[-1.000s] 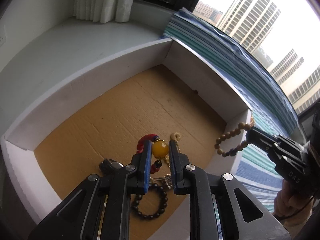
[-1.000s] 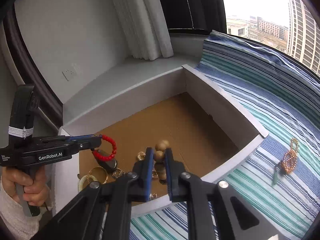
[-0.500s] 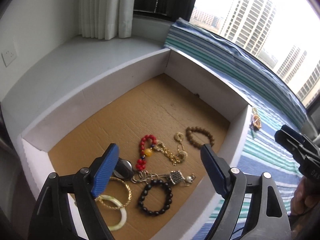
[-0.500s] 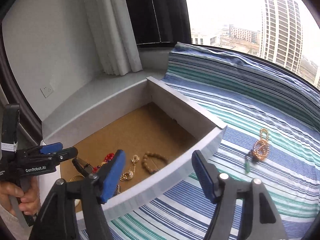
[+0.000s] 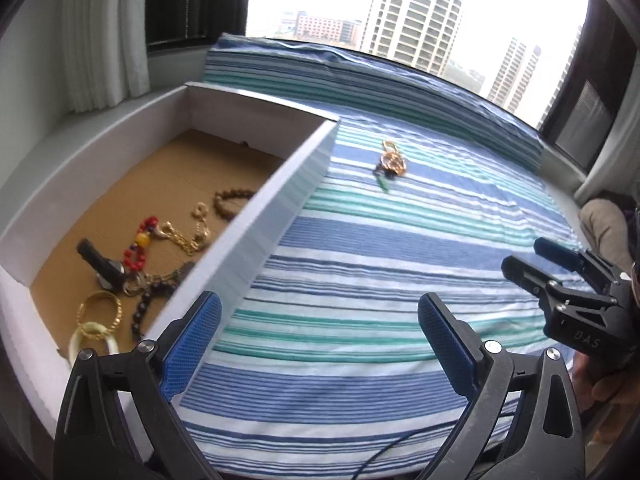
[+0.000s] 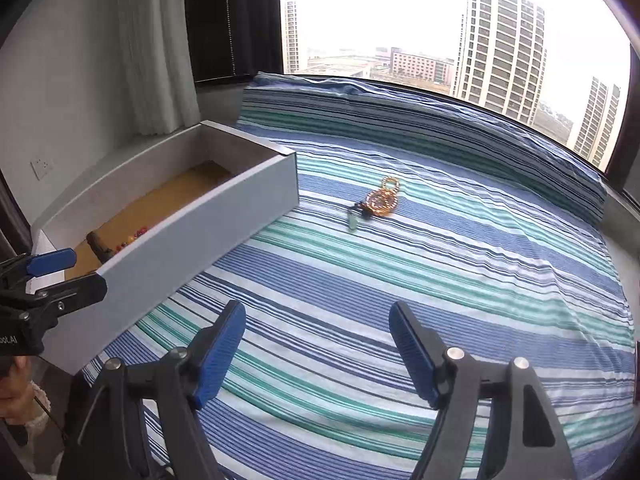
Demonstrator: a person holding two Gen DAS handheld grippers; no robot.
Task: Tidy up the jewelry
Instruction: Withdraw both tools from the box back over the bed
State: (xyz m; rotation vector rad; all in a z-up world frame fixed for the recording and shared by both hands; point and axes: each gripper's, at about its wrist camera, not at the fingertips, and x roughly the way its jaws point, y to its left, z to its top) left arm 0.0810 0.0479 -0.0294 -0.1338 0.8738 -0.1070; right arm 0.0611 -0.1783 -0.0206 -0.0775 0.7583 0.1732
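A box (image 5: 256,224) sits on the left part of a striped cloth (image 5: 400,280), along a ledge (image 5: 80,136) below a curtain (image 5: 104,32). Inside the box, toward its near end, lie a red bead string (image 5: 140,242), a chain (image 5: 184,236), a bead bracelet (image 5: 232,200) farther back, a watch (image 5: 102,266) and two bangles (image 5: 98,320) nearest the camera. Out on the cloth, right of the box and well apart from it, lies a gold pendant (image 6: 382,200). A window (image 6: 440,32) with towers beyond runs behind the cloth. The left gripper (image 5: 318,344) hangs over the cloth beside the box's near corner; the right gripper (image 6: 318,354) is to its right, over bare cloth.
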